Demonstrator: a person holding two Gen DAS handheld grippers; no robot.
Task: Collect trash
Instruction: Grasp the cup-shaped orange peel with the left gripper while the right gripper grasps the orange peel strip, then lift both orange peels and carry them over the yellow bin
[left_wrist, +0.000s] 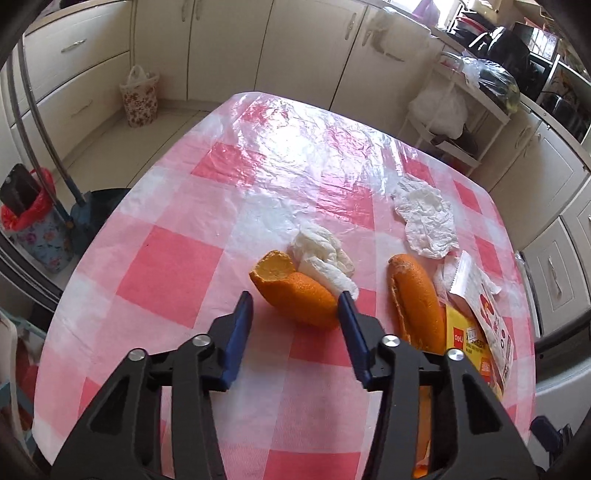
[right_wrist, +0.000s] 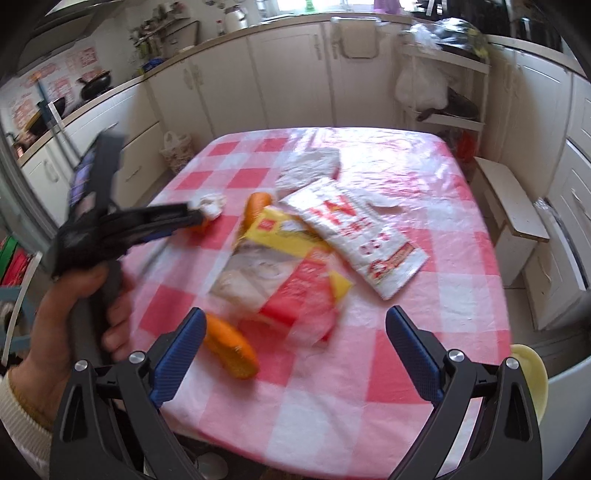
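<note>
— Peel (left_wrist: 295, 295), orange, where does it lie?
— On the checked table (left_wrist: 166, 266), near the middle, with a tissue (left_wrist: 321, 258) touching its far side. It sits between the fingers of the left gripper (left_wrist: 294, 297).
— Is it gripped?
— Not that I can see. The jaws are partly open around it. One pad touches the peel's right end; the other stands just off its left edge, with tablecloth showing in the gap.
— How is the left hand (right_wrist: 74, 332) held?
— Wrapped around the handle, cream sleeve (right_wrist: 18, 406) at the wrist, the tool tilted steeply down toward the table. It looks blurred from the right side.
— And the right gripper (right_wrist: 295, 313)?
— It hangs over the near edge of the table, also angled down, jaws wide apart with nothing between them. A third peel (right_wrist: 231, 349) lies just beside its left finger.
— Other trash?
— A second peel (left_wrist: 417, 302) lies right of the first one. Beside it are a yellow packet (left_wrist: 465, 339) and a white wrapper (left_wrist: 491, 317), overlapping. Crumpled paper (left_wrist: 424, 221) sits farther back.
</note>
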